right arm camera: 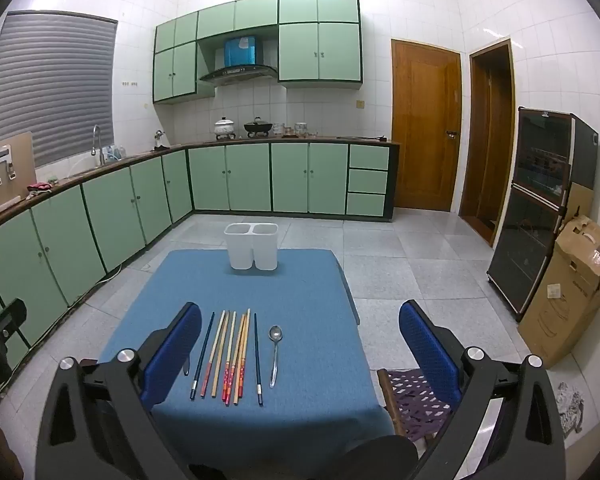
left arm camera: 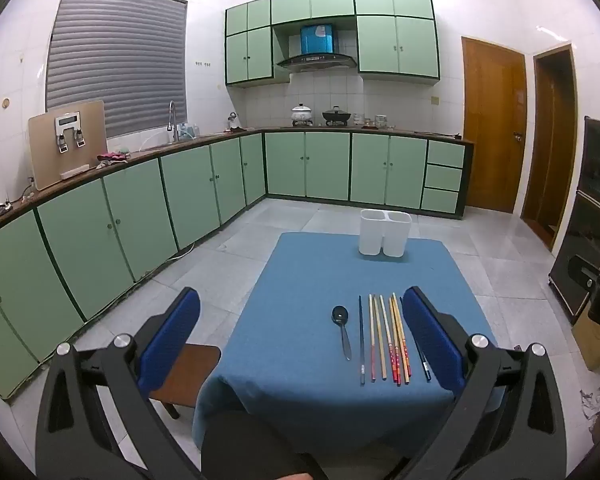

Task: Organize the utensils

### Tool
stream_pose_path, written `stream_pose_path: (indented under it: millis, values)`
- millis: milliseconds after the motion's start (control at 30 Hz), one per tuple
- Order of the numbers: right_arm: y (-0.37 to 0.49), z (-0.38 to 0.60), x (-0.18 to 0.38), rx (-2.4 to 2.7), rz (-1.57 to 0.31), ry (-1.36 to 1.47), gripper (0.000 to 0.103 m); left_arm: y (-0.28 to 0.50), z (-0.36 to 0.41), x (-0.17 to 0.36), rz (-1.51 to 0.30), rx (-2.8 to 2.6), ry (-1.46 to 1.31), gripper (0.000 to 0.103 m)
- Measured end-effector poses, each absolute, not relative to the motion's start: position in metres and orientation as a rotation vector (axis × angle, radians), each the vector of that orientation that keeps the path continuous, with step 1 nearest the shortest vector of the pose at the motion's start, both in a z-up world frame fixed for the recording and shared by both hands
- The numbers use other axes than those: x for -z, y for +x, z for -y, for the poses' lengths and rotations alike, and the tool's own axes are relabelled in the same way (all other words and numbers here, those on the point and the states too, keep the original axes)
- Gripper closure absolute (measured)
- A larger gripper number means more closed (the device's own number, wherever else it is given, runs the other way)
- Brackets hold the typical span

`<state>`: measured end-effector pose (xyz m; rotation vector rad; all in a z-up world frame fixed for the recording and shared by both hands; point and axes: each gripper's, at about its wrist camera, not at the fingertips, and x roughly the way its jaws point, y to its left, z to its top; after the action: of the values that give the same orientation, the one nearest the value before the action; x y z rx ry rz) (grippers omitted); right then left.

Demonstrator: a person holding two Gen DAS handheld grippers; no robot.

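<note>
Your left tongs (left arm camera: pixel 300 340) gape wide and empty above the spoon (left arm camera: pixel 341 330) and chopsticks (left arm camera: pixel 388 340) on the tabletop (left arm camera: pixel 292 280), while from the right, your right tongs (right arm camera: pixel 300 344), equally wide, could scatter that tight row, far short of the holder (right arm camera: pixel 252 246).

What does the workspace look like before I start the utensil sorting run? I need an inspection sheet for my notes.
Surface: table under a blue cloth, smooth.
Job's things: chopsticks in a row near the front edge; a spoon on one side of the row and a spoon on the other; white two-compartment holder upright at the far edge, looks empty.
Clutter: nothing seen on the cloth.
Grippers: left claw and right claw open, holding nothing.
Cables: nothing seen on the table.
Surroundings: green cabinets, wooden doors, cardboard box, chairs beside the table.
</note>
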<state>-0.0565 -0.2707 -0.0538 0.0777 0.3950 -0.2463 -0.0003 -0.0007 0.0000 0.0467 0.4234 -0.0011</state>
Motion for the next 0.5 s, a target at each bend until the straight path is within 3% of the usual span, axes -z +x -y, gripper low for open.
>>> stream_pose_path:
  millis: [500]
  values:
    - [-0.0562,0.2705,0.0536,0.247,-0.395,0.077,0.006,-0.0008,0.0018,-0.0013,-0.421,-0.002,0.033,0.005]
